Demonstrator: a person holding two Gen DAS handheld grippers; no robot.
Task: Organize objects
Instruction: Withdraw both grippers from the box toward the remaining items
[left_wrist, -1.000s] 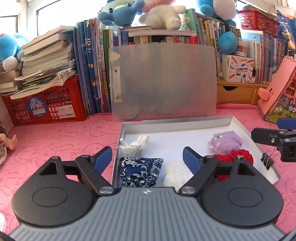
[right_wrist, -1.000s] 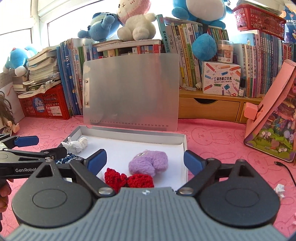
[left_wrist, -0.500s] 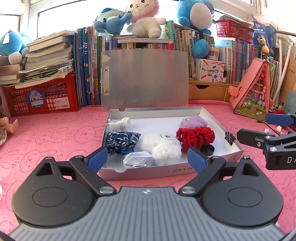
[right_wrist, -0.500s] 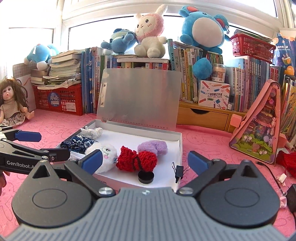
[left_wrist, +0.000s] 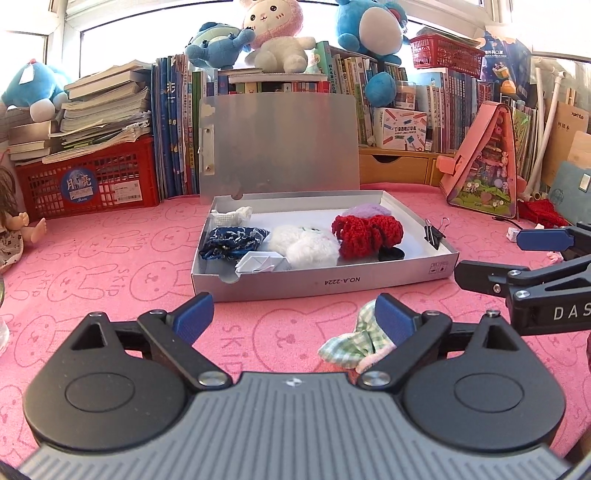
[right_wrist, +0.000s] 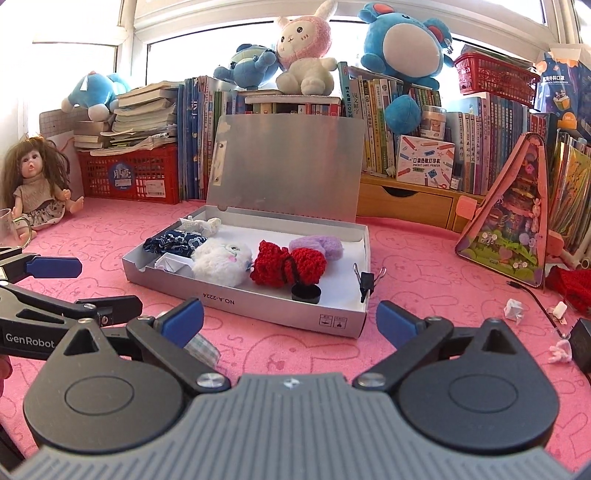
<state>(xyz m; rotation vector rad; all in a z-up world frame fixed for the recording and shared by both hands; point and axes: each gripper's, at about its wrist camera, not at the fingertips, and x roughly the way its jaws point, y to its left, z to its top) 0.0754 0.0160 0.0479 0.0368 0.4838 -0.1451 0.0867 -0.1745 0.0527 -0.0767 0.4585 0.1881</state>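
Both grippers hang over the pink bunny-print mat (left_wrist: 92, 280) in front of the open silver box (left_wrist: 325, 282), and neither one has anything pinched. The left gripper (left_wrist: 293, 312), filling the bottom of its own view, has its blue pads spread wide with bare mat between them; a small green-checked cloth (left_wrist: 349, 343) lies on the mat in the lower right of centre, right by the right-hand pad, though whether they touch I cannot tell. The right gripper (right_wrist: 290, 319) is spread just as wide at the bottom of its view, nothing between the pads, with the box's near right corner just beyond them. The box sits mid-frame in both views, its lid (right_wrist: 286, 166) standing upright at the back against the row of books (left_wrist: 173, 129). Inside, from the left of the frame: a white crumpled bit (left_wrist: 236, 214) in the far left corner, a dark blue patterned pouch (left_wrist: 231, 240) in front of it, a folded white paper piece (left_wrist: 262, 262) against the near wall, a fluffy white toy (left_wrist: 304, 245) in the middle, a red knitted piece (left_wrist: 364, 232) to its right with a lilac plush (left_wrist: 365, 211) behind it, and a small black round cap (right_wrist: 306, 293) near the front. A black binder clip (right_wrist: 366, 280) is clamped on the box's right wall. In the right wrist view a doll (right_wrist: 35, 188) sits at the far left, and a pink triangular playhouse (right_wrist: 515, 221) stands at the right.
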